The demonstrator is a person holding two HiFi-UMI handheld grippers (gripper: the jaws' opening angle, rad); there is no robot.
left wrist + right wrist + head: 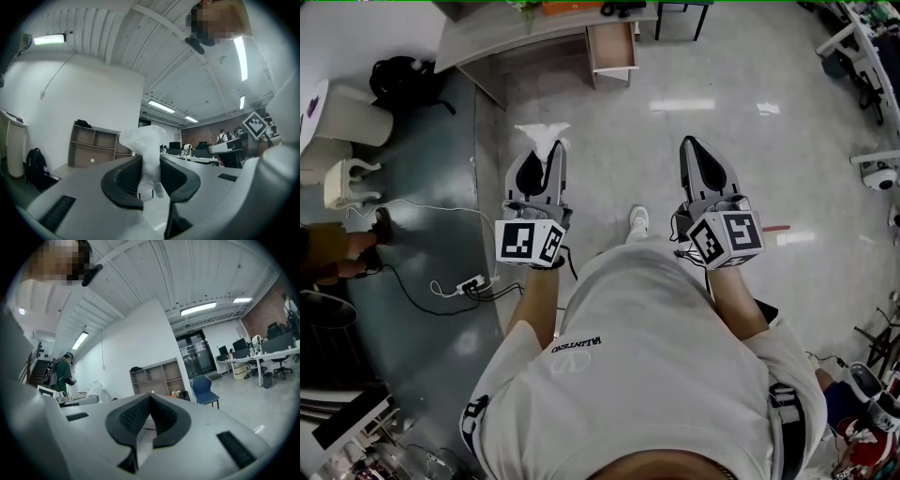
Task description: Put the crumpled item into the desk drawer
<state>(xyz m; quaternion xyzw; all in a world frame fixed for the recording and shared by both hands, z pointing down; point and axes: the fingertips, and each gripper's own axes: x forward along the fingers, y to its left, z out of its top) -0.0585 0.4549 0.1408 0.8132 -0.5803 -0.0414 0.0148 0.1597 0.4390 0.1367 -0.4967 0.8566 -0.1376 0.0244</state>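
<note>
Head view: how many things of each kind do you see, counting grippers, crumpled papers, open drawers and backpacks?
Grippers: 2, the left gripper and the right gripper
Crumpled white paper: 1
Open desk drawer: 1
Black backpack: 1
Total: 5

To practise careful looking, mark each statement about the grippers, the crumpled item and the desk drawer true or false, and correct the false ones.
1. The left gripper clamps the crumpled white item between its jaws. True.
2. The right gripper grips a second crumpled item. False: its jaws are closed together with nothing between them.
3. The desk drawer is pulled open. True.
4. The crumpled white item lies inside the desk drawer. False: it is in the left gripper, out over the floor and short of the desk.
</note>
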